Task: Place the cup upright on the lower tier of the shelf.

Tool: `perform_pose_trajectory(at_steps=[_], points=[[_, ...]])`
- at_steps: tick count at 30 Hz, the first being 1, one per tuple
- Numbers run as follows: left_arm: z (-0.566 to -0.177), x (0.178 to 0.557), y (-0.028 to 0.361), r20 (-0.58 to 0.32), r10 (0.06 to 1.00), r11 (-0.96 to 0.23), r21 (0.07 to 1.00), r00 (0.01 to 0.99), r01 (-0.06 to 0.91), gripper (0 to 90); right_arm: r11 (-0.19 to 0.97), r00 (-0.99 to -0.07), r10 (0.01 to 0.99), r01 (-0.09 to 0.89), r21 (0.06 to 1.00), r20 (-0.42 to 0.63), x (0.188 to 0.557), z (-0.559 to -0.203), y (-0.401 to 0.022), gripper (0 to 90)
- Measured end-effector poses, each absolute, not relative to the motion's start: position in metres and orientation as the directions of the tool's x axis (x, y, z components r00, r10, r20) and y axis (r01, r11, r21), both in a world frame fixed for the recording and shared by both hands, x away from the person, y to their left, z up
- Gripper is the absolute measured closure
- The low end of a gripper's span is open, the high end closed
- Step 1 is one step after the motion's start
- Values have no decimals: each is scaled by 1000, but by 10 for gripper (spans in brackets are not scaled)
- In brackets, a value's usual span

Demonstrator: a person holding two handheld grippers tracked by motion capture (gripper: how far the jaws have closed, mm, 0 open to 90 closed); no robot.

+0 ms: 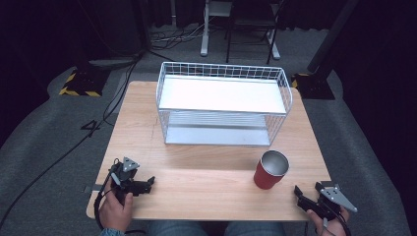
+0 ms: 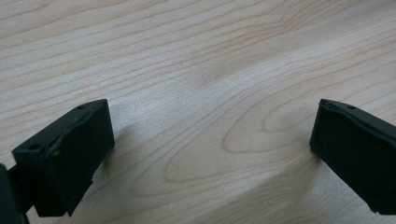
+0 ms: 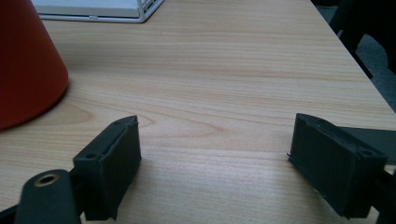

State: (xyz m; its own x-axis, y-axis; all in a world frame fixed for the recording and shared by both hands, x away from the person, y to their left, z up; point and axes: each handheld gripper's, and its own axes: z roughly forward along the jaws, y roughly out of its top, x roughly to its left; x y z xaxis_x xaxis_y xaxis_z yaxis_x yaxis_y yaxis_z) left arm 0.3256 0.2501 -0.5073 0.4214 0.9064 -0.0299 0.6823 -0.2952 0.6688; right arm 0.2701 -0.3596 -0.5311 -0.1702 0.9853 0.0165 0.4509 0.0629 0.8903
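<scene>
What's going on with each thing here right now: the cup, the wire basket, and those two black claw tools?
red cup: upright on the table, open top, nothing visible inside, not held.
wire basket: upright at the back of the table, both shelves bare.
left gripper: jaws wide apart over bare wood, holding nothing.
right gripper: jaws wide apart, holding nothing, the cup just beside it.

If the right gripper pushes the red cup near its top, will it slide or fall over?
The red cup stands upright and is taller than its base is wide, so a high push probably tips it. Its rigid-looking wall should not fold under the jaws. The shiny metal lining suggests some weight, yet it looks empty, so it likely slides easily on the smooth wooden table.
</scene>
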Motion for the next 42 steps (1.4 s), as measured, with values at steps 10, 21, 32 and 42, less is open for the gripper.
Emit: perform_pose_trajectory(at_steps=[10,21,32,42], points=[[-507,326,250,-28,910,-291,667,413,686,0,-5,-186,978,447,894,98,267,-529,-361,161],[-507,326,250,-28,910,-291,667,413,686,0,51,-264,963,388,920,59,262,-508,-347,163],[-507,326,250,-27,911,-291,668,412,685,0,84,-353,934,359,929,52,263,-496,-319,162],[-507,326,250,-28,911,-290,668,412,686,0,118,-424,904,362,925,51,270,-499,-298,159]])
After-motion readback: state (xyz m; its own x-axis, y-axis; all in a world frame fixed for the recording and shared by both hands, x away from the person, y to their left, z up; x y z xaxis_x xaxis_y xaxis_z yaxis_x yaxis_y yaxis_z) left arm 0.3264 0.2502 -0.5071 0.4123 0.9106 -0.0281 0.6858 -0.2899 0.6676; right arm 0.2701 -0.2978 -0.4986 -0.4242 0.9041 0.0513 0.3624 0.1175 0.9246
